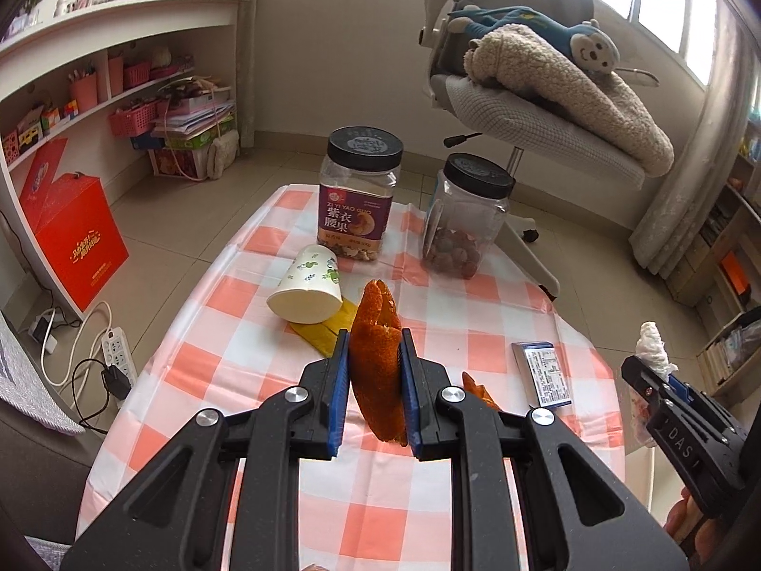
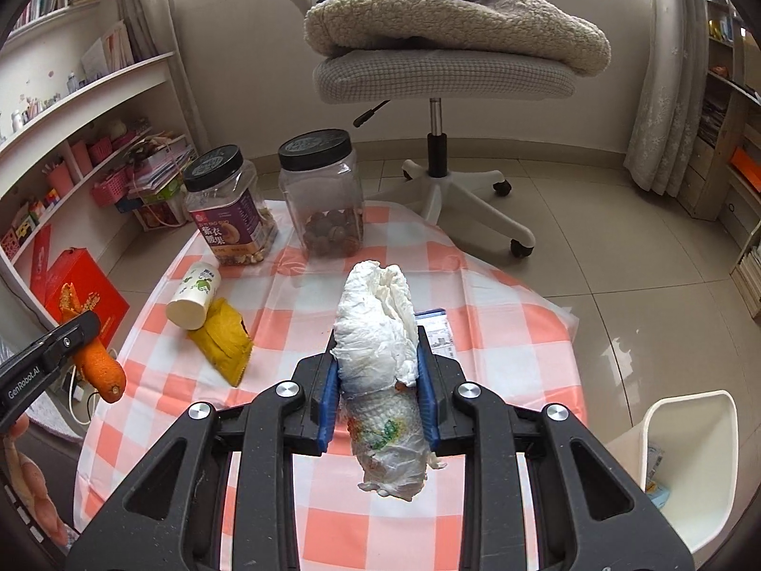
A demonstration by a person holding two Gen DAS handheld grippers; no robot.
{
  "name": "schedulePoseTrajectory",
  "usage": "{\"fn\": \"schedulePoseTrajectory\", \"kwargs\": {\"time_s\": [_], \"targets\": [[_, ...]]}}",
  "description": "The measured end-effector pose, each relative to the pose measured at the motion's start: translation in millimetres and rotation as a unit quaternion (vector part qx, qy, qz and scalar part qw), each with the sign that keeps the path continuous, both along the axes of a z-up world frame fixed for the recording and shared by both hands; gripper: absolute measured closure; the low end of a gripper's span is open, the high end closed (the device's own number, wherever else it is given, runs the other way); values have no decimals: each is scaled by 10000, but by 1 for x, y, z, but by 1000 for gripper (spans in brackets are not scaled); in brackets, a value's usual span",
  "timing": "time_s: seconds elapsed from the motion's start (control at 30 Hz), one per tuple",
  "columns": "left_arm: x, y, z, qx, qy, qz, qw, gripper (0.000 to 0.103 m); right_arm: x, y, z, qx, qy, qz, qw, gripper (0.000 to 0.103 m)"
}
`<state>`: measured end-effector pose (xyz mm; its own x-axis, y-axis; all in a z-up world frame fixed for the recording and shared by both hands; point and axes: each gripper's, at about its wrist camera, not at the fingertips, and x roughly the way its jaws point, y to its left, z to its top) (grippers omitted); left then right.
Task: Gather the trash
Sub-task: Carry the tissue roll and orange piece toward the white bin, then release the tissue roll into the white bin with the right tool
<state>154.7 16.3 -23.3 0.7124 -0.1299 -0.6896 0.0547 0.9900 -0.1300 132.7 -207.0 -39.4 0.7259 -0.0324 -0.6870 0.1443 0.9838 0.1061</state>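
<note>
Right wrist view: my right tongs point(image 2: 378, 380) are clamped on the crumpled white tissue wad point(image 2: 380, 333), its long axis along the fingers. The white plastic bin point(image 2: 689, 466) sits low right, nearer this hand. Left tongs point(image 1: 375, 380) pinch the orange peel point(image 1: 375, 357) above the counter point(image 1: 238, 333).

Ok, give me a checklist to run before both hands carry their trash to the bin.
1. Left gripper shut on the orange peel: ok.
2. Right gripper shut on the tissue wad: ok.
3. Both loads lifted off the tablecloth: ok.
4. White bin within view at the right: ok.
5. Room left in the bin: cannot tell, only a little of its inside shows.
6. Table trash all gathered: not ok; paper cup, yellow wrapper and another peel scrap remain.
</note>
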Motion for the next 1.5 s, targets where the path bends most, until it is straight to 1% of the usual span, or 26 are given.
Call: {"fn": "schedulePoseTrajectory", "kwargs": {"time_s": [0.1,0.3,0.5,0.93,1.2,1.33,1.5], "targets": [[-4,-17,0,36,-29,-131,9999,83,-9,-13,4,47,-36,-101,9999,77],[-11,-51,4,0,-118,-438,9990,83,-27,-34,8,-39,-94,-260,9996,77],[-18,-86,5,-22,-136,-741,9972,83,-42,-62,13,-79,-131,-539,9984,77],[-36,-150,-2,90,-164,-1361,9905,83,-78,-124,18,-156,-189,-1187,9926,77],[-49,-186,-8,137,-160,-1719,9849,83,-103,-171,16,-178,-96,-1801,9834,76],[-58,-207,-12,171,-165,-1939,9807,83,-116,-196,13,-308,34,-2152,9761,76],[-72,-235,-16,190,-151,-2236,9744,83,-135,-228,6,-332,259,-2558,9658,76]]}}
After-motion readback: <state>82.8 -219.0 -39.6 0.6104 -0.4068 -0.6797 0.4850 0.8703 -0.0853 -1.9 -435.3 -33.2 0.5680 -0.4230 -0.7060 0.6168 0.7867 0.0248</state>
